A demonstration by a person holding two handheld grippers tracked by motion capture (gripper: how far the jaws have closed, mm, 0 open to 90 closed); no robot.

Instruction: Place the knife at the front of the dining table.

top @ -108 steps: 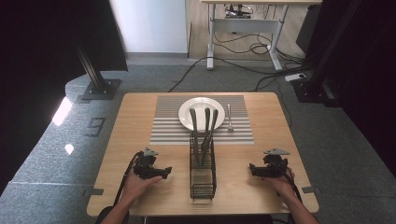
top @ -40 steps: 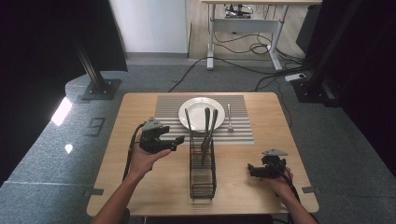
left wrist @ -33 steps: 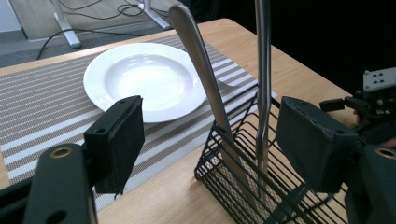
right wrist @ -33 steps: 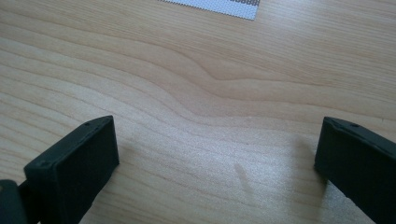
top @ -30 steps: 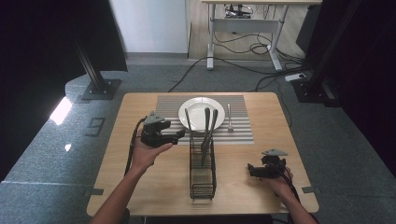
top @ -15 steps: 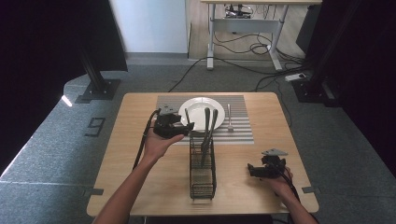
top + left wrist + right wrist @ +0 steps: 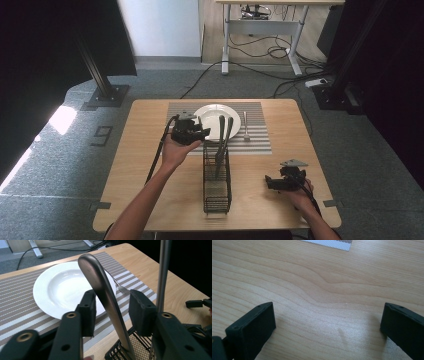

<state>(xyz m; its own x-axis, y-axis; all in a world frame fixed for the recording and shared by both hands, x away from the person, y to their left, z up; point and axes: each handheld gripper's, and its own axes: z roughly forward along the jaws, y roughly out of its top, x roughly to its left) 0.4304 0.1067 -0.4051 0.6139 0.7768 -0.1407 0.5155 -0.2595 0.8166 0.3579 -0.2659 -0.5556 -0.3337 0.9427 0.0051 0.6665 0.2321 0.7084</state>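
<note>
A black wire caddy (image 7: 216, 176) stands upright at the table's middle, holding two metal utensils. Their handles (image 7: 220, 126) lean up toward a white plate (image 7: 210, 116). My left gripper (image 7: 201, 133) hovers just left of those handles, its jaws apart. In the left gripper view the broad rounded handle (image 7: 98, 282) rises between my left gripper (image 7: 113, 311) jaws with a gap on each side. A thin handle (image 7: 162, 272) stands to its right. My right gripper (image 7: 270, 181) rests open on the wood at the front right, and my right gripper (image 7: 328, 322) has bare table between its jaws.
The plate (image 7: 60, 287) sits on a striped placemat (image 7: 257, 142). A fork (image 7: 246, 126) lies on the mat to the right of the plate. The caddy's mesh rim (image 7: 117, 353) is right under the left jaws. Cables and desk legs lie on the floor beyond the table.
My left gripper has lifted from the front left of the table and travelled forward and right, up to the utensil handles. The right gripper has stayed where it was.
</note>
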